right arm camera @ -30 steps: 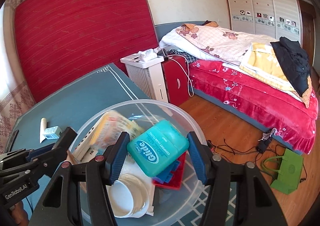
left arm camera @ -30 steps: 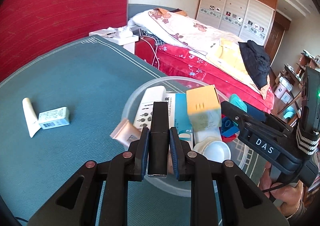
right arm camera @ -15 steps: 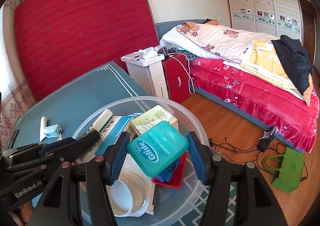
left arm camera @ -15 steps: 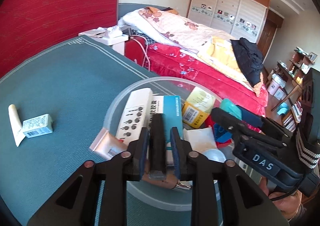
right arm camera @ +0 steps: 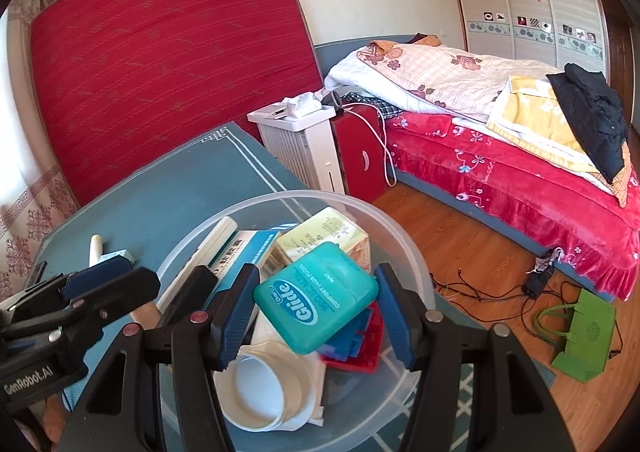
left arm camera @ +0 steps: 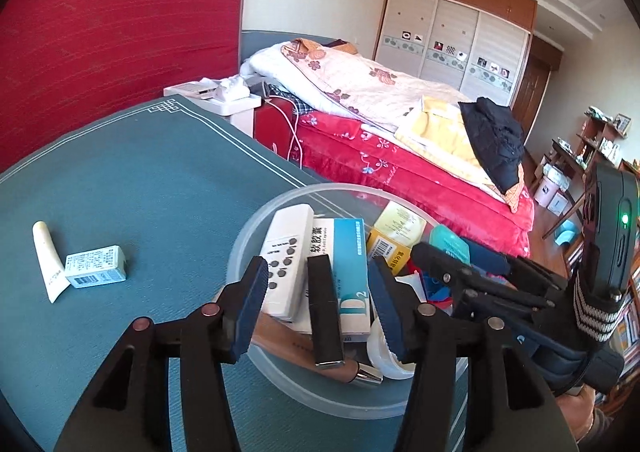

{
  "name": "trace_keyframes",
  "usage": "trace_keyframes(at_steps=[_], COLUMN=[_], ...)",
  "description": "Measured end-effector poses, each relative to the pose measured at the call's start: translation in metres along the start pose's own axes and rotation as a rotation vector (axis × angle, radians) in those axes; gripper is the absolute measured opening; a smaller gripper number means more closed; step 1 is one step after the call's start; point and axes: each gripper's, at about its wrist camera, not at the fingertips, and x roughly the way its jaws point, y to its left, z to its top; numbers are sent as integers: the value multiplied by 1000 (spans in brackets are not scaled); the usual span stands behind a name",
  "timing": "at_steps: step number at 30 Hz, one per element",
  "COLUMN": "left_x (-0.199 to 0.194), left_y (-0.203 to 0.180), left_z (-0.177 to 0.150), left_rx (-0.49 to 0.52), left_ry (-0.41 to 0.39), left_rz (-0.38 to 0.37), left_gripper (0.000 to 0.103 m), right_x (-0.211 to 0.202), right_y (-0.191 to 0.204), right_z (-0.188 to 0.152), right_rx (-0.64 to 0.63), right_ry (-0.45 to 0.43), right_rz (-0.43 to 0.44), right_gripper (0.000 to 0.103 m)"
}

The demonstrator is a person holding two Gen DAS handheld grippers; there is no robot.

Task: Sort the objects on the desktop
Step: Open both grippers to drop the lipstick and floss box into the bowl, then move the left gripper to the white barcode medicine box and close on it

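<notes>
Bowl (left arm camera: 256, 224), clear plastic, stood near the edge of a teal table (left arm camera: 140, 192). In the bowl: white remote (left arm camera: 286, 252), blue-white box (left arm camera: 350, 264), yellow box (left arm camera: 394, 236), white lid (right arm camera: 266, 384), red and blue pieces (right arm camera: 356, 340). Black bar (left arm camera: 325, 308) lay across the boxes in the bowl, between the pads of the left gripper (left arm camera: 320, 292); jaws were opening, pads clear of the bar on both sides. A second before, the same jaws had pinched the bar upright above the bowl; the yellow box then stood higher. Right gripper (right arm camera: 314, 306) hung over the bowl, jaws pressed on a teal floss case (right arm camera: 316, 296), unchanged from earlier. Left of the bowl, well apart: white tube (left arm camera: 46, 260) touching a small carton (left arm camera: 96, 266). A brown tube (left arm camera: 304, 352) lay under the bar, partly hidden. Bed (right arm camera: 500, 140) and heater (right arm camera: 300, 144) stood beyond the bowl. Green bag (right arm camera: 584, 336) lay on the floor to the right.
</notes>
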Motion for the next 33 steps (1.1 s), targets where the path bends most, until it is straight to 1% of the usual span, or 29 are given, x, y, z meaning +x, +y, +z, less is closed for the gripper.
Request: trace_keyframes(at_steps=[8,11,15,24,33], left_x=[-9,-10,-12,-12,-13], left_y=[12,18,26,42,61], left_z=[2,1,1,-2,-2], left_rx=[-27,-41,-68,-110,-153], left_ry=[-23,-23,-24,-21,-15], left_rz=[32,44,58,95,139], left_gripper=[56,56,56,56,56], right_x=[-1,-4,-8,-6,-4], right_y=[10,12,16,26,33], right_z=[-2,-3,-2,-3,-4], right_rx=[-17,-20,-27,-47,-64], right_ry=[5,-1,-15,-9,-4], right_rz=[19,21,22,22,43], right_gripper=[64,65,68,68,68])
